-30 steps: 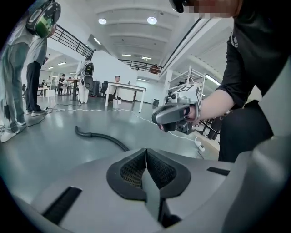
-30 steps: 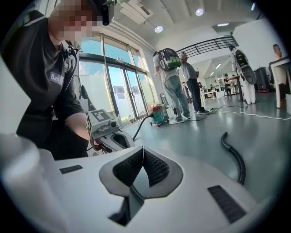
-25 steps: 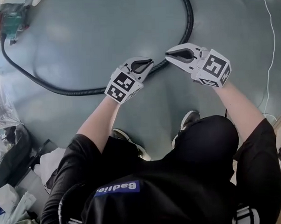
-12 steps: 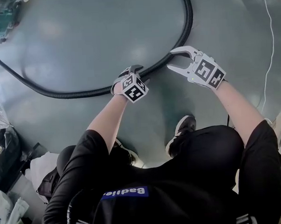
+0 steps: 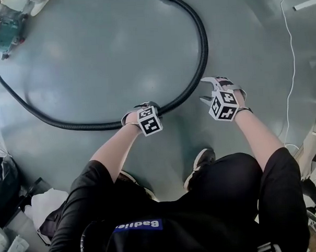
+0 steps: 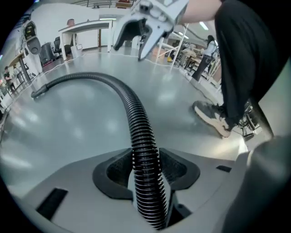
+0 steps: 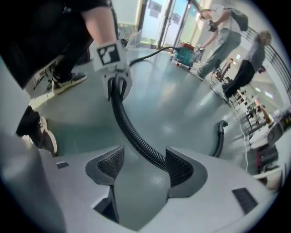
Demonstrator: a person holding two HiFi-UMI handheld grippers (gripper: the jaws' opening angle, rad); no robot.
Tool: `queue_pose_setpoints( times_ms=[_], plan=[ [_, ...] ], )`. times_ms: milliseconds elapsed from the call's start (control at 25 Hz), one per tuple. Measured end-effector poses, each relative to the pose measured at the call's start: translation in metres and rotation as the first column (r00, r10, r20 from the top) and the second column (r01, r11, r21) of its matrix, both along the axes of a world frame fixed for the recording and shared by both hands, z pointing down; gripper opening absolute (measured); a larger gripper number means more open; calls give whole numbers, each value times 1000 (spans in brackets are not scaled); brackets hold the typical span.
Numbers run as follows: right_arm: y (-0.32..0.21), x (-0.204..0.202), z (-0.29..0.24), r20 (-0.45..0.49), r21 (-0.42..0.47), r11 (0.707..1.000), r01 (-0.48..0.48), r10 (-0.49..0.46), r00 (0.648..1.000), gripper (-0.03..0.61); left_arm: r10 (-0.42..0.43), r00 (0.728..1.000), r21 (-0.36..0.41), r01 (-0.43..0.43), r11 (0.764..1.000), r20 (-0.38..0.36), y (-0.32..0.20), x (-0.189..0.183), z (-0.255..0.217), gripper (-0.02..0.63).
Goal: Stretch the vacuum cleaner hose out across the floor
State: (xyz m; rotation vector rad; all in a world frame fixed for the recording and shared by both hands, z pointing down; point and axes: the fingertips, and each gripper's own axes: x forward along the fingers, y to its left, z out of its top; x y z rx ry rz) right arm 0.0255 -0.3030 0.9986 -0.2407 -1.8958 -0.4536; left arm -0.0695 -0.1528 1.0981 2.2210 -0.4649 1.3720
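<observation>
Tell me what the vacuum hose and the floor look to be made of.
Hose: likely flexible black plastic with a semi-matte finish. Its close ribs catch thin highlights, and it bends in a smooth curve.
Floor: probably sealed or coated concrete, possibly vinyl. The smooth grey-green gloss shows soft light reflections.

shirt (image 5: 166,201): black, short sleeves; blue tag (image 5: 137,225) with white lettering
shoes (image 5: 200,165): dark uppers, pale soles
left gripper (image 5: 151,105): light grey shell, black-and-white marker cube (image 5: 149,121)
right gripper (image 5: 202,89): same grey; dark ribbed pads (image 7: 182,168) line the jaws
</observation>
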Motion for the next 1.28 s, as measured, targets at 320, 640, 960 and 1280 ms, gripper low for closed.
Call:
queue_pose_setpoints(
  times_ms=[320, 640, 960, 1280],
  plan=[
    [-31, -11, -26, -118, 237, 936, 260, -238, 964, 351, 189, 929, 77, -174, 982, -318, 19, -20, -189, 192],
    [5, -32, -47, -220, 170, 950, 261, -222, 950, 196, 250, 866, 99, -230, 968, -432, 68, -52, -225, 221],
    [-9, 2, -95, -475, 345, 920, 186, 0, 880, 196, 277, 858, 290, -158, 944, -433, 1, 24, -228, 256],
    [-1, 47, -138, -444, 397, 915, 70, 125, 887, 198, 209, 956, 320, -136, 937, -205, -40, 122, -213, 276]
  ],
)
